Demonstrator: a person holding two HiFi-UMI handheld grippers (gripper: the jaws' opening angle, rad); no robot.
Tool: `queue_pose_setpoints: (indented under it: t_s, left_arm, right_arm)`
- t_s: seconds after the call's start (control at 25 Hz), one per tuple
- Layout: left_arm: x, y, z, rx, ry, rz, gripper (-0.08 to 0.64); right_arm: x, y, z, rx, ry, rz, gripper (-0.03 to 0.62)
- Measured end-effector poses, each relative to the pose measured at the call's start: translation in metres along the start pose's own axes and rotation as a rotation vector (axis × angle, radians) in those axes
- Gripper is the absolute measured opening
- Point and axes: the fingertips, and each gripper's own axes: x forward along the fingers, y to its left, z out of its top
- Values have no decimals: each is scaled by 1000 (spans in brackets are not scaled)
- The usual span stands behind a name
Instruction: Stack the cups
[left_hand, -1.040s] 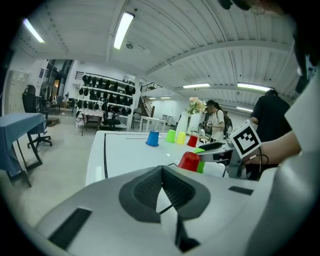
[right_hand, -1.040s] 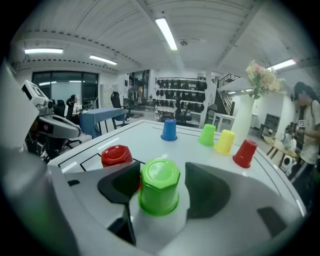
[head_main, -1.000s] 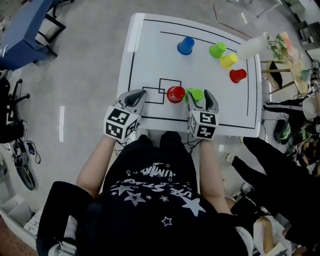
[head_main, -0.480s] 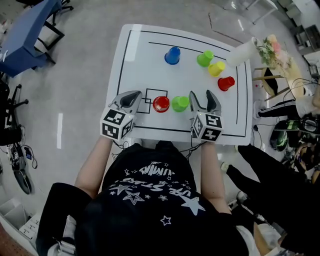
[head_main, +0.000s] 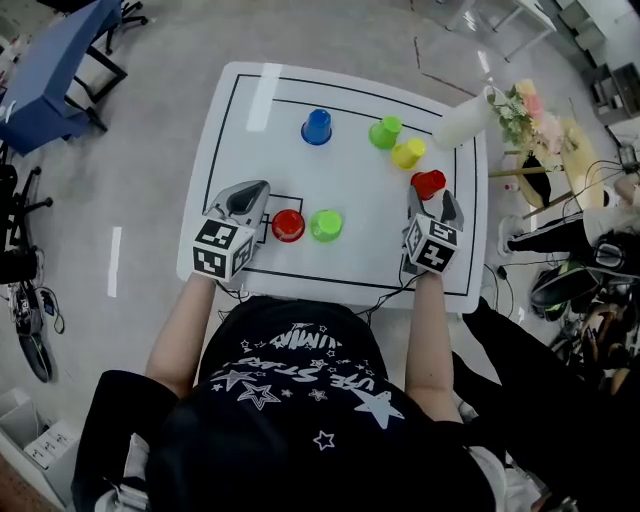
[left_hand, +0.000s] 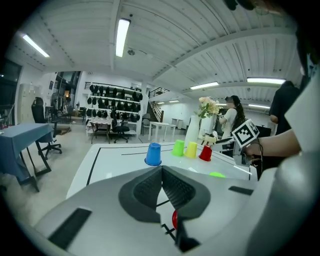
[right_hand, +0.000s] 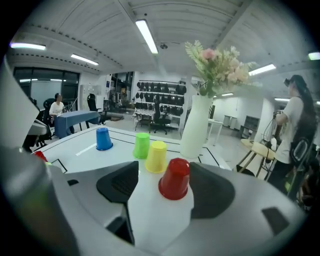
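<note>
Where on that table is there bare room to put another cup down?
Bare: the middle of the white table, between the blue plastic cup and the near red cup and near green cup; also the far-left corner beside the blue cup. Crowded: the right side, with the far green cup, yellow cup, far red cup, white vase and right gripper.

This is a big work hall, like a lab. Long lights (left_hand: 121, 37) hang under a ribbed roof (left_hand: 200, 45). Black office chairs (left_hand: 119, 131) stand by tables (left_hand: 101, 123) on a smooth grey floor (head_main: 150, 120).
</note>
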Motion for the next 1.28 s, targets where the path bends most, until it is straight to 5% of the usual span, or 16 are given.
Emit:
queue_pose_setpoints:
  t_s: [0.32,0.56,1.0,1.28]
  left_arm:
    - [9,-5,3,-16,9,71,11]
    - [11,-7,-1,-30,19,94,11]
    - [-3,-2,-3,-10,16,43,11]
    - [-17,2,-12,7,29,-13,11]
  right_arm:
    - [49,-32,-17,8,91,32,324]
    - [58,-26,-24,22,110,79,252]
    - [15,63,-38,-28,92,226,247]
    - [-12,105,-48,-16,92,235,245]
